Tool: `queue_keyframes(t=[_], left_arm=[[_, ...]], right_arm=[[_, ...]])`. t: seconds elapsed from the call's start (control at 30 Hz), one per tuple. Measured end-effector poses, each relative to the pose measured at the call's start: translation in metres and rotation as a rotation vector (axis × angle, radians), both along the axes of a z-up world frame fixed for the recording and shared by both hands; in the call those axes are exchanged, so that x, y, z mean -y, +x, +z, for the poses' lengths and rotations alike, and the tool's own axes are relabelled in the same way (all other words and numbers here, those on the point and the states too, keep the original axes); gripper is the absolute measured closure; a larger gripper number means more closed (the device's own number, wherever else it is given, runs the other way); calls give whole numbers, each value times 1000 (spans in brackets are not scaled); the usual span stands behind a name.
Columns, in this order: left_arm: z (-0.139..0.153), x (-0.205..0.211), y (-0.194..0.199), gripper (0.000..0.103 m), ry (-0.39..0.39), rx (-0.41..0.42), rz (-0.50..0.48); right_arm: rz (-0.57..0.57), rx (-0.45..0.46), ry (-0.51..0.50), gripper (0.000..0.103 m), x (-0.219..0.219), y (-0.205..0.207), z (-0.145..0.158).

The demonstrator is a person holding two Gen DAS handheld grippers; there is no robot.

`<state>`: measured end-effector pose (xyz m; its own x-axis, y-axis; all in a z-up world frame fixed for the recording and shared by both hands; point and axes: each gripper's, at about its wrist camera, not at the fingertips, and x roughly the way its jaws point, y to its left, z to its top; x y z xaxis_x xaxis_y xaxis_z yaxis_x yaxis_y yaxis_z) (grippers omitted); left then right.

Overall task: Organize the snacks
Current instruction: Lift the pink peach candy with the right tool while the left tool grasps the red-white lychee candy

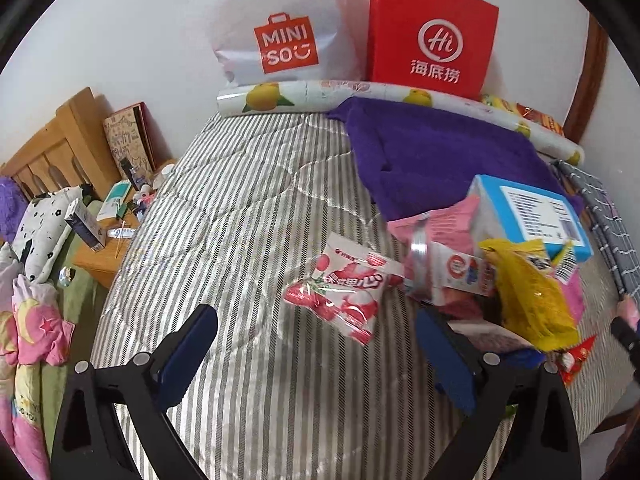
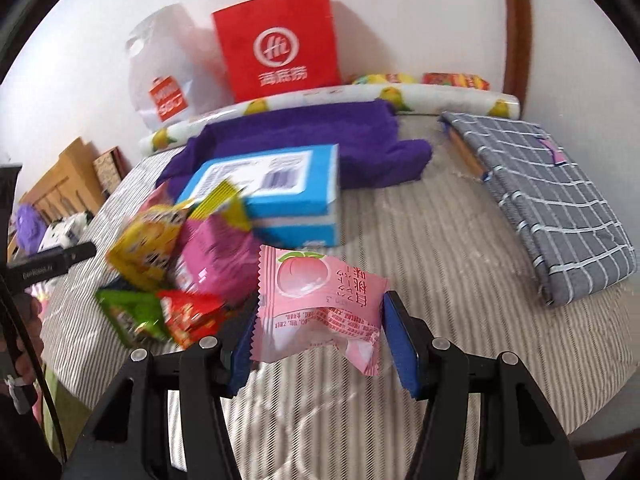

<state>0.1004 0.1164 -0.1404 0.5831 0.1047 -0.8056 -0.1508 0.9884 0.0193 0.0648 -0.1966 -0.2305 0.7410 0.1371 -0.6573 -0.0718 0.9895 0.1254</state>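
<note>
My right gripper (image 2: 320, 308) is shut on a pink peach snack packet (image 2: 320, 296) and holds it just above the striped bed cover (image 2: 420, 248). Left of it lies a pile of snacks: a yellow packet (image 2: 148, 248), a magenta packet (image 2: 216, 260), a green packet (image 2: 128, 312), a red packet (image 2: 192, 312) and a blue box (image 2: 276, 192). My left gripper (image 1: 314, 314) stands open over the cover, with a red-and-white candy packet (image 1: 348, 292) lying just beyond its fingertips. The same yellow packet (image 1: 528, 296) and blue box (image 1: 532, 216) lie to its right.
A purple towel (image 1: 432, 152) lies behind the pile. A red paper bag (image 1: 432, 36), a white plastic bag (image 1: 280, 28) and a lemon-print roll (image 1: 280, 98) stand along the wall. A folded grey checked cloth (image 2: 560, 208) lies at the right. A cluttered wooden bedside table (image 1: 108, 240) stands at the left.
</note>
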Motion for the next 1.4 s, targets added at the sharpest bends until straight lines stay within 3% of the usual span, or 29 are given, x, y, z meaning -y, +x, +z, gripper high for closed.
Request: queue_keyframes(t=[0.37,0.5,0.63,0.73,1.03,1.4], left_arm=[[-34,0,29,13,6,-51,-57],[-43,3,36,24,4,-62,-77],[-47,1,40,41,-25,-54,-79],[-46,1,40,45,-17,-43,-82],[-37,-21,28,45,-25,-45,-7],[5,-22,-6,45,-3,25,23]], right_arm=[[-93,-8,5,46,33,30,-13],[-94,-24,-15,46,32,38,-21],[-100,-46,-20,46,31,44,-29],[-102,-54,-18,46,30,47,-32],[-112,-21,-15,46,29,41,-21],[-108,49,4,46,24,14,8]])
